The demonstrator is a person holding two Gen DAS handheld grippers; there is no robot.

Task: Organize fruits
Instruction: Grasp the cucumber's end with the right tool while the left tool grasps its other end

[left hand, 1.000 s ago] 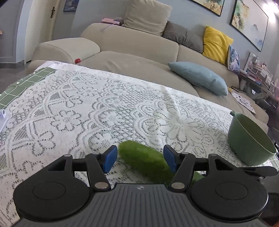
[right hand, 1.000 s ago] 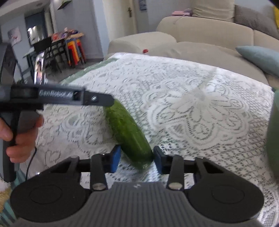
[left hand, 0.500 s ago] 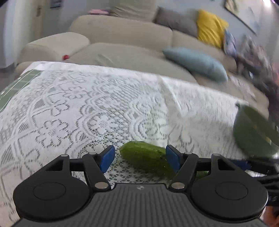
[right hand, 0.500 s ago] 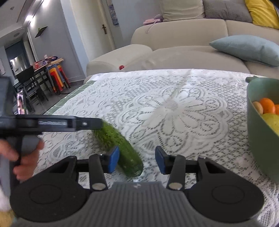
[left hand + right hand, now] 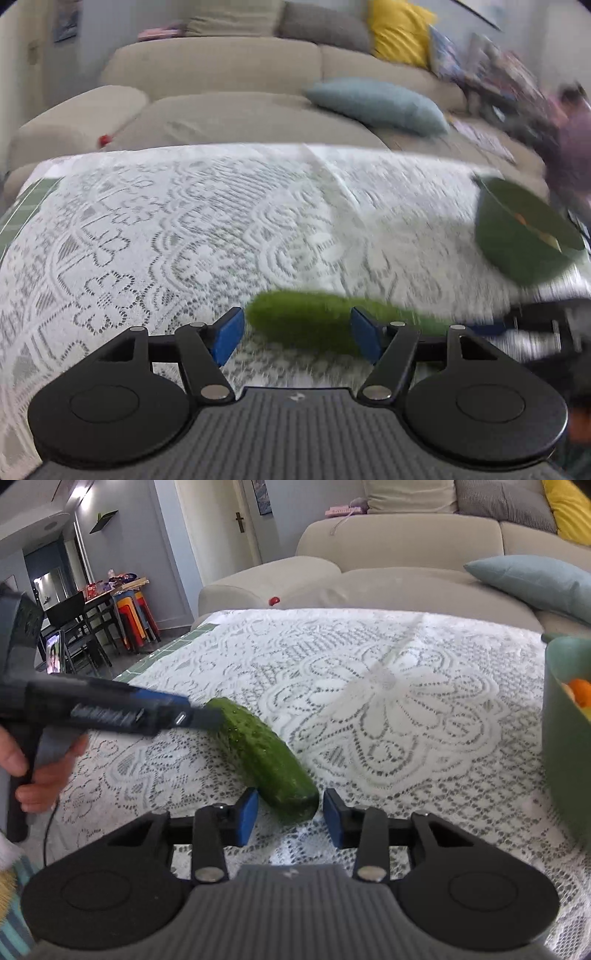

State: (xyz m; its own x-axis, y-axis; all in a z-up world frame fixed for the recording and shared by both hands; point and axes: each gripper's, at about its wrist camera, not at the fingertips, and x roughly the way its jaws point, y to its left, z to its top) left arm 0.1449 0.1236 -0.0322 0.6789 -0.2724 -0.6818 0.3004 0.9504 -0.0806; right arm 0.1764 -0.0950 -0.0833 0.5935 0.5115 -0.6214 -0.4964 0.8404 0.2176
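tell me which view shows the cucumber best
The right wrist view. There the cucumber is sharp, with its bumpy skin clear and nearly its whole length on the lace cloth visible. In the left wrist view the cucumber is motion-blurred and partly hidden behind a blue finger pad.

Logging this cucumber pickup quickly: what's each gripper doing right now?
Left gripper: open, cucumber end between its pads.
Right gripper: closing, cucumber's other end between its pads, not gripped yet.
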